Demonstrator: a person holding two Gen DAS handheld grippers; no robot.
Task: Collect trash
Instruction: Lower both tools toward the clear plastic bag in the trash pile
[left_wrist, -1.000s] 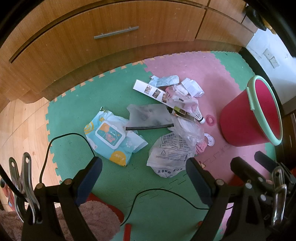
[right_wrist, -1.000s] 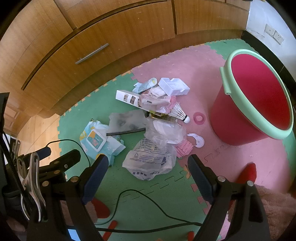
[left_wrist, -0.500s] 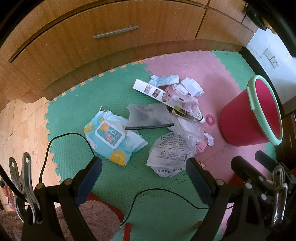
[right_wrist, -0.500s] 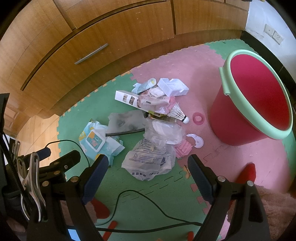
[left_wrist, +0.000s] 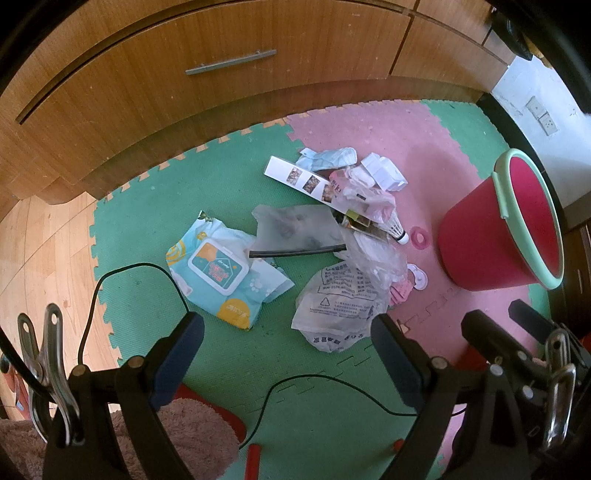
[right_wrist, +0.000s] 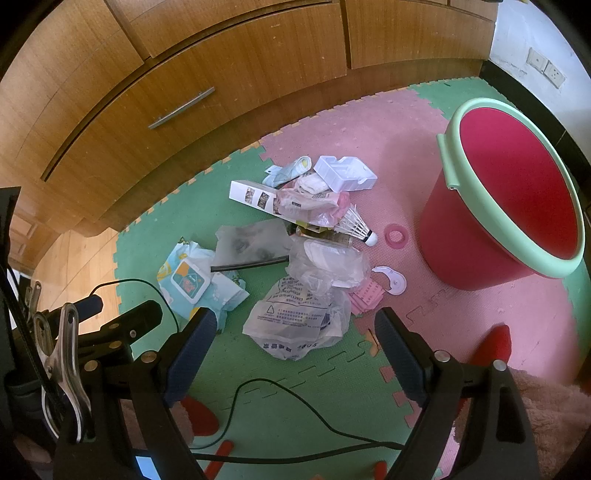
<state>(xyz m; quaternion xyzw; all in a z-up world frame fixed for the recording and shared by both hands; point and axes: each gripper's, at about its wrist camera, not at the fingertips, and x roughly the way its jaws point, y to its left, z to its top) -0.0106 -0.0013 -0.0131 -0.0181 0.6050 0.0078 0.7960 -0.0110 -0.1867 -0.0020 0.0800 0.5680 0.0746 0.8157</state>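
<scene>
Trash lies heaped on a green and pink foam mat. Nearest is a printed plastic bag (left_wrist: 338, 306) (right_wrist: 295, 317), with a blue wet-wipes pack (left_wrist: 221, 271) (right_wrist: 192, 284) to its left. Behind them lie a frosted bag with a black strip (left_wrist: 297, 252), a long white box (right_wrist: 255, 195), a shuttlecock (right_wrist: 356, 227) and a white tray (right_wrist: 343, 171). A red bucket with a green rim (left_wrist: 495, 236) (right_wrist: 491, 218) stands empty at the right. My left gripper (left_wrist: 286, 354) and right gripper (right_wrist: 295, 350) hover open above the mat, short of the printed bag, holding nothing.
Wooden cabinet drawers (left_wrist: 229, 62) close off the back. A black cable (right_wrist: 280, 402) loops over the mat under the grippers. A pink ring (right_wrist: 395, 234) and a small white disc (right_wrist: 391, 280) lie near the bucket. Pink fuzzy slippers (right_wrist: 543, 402) show at the bottom edges.
The right wrist view has drifted slightly, so the trash sits a little lower and to the left. The left view is nearly unchanged. Nothing was picked up.
</scene>
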